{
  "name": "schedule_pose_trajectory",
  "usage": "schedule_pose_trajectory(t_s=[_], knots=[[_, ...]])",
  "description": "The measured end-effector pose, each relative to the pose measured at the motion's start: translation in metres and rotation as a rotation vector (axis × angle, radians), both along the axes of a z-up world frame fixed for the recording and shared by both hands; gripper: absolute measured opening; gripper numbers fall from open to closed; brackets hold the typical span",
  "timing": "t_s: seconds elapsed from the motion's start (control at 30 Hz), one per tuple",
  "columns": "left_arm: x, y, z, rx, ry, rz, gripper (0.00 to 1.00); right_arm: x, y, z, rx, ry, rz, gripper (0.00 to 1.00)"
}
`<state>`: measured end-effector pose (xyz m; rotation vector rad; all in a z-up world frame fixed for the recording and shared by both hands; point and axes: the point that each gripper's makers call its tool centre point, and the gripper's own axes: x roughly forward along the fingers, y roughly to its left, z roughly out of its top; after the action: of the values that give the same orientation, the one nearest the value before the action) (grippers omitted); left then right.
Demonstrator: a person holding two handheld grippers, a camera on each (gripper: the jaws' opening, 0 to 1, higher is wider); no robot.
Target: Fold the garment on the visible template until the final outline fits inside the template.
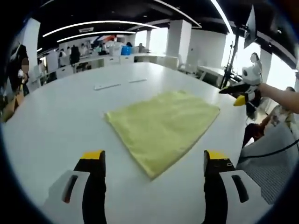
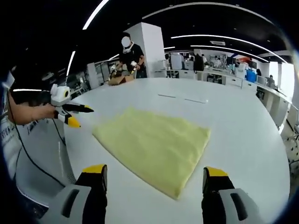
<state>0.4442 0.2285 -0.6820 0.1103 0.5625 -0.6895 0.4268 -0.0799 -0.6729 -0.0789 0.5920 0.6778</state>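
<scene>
Your cloth (image 1: 163, 128) lies folded flat on the table (image 1: 60, 116), both grippers (image 1: 154, 161) (image 2: 154, 175) spread and empty, so folding looks nearly done

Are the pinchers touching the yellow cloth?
Apart. In the left gripper view, bare white table separates the left gripper from the yellow cloth; the right gripper likewise sits off it.

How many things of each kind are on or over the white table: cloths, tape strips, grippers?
Yellow cloth: 1
Tape strips, long and short: 2
Grippers, left and right: 2
Total: 5
</scene>
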Motion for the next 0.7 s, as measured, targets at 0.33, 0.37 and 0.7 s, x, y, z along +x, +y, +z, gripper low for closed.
schedule_pose_trajectory(t_s=[0.33,0.37,0.7], knots=[[-0.017,0.000,0.018,0.004,-0.052,-0.022,0.99,-0.007,0.014,0.029,0.007,-0.081,0.039,0.94],[-0.019,-0.001,0.017,0.006,-0.054,-0.024,0.99,-0.007,0.015,0.032,0.012,-0.087,0.043,0.95],[-0.032,0.006,0.014,0.016,-0.051,-0.002,0.99,-0.016,0.021,0.034,0.043,-0.079,0.040,0.99]])
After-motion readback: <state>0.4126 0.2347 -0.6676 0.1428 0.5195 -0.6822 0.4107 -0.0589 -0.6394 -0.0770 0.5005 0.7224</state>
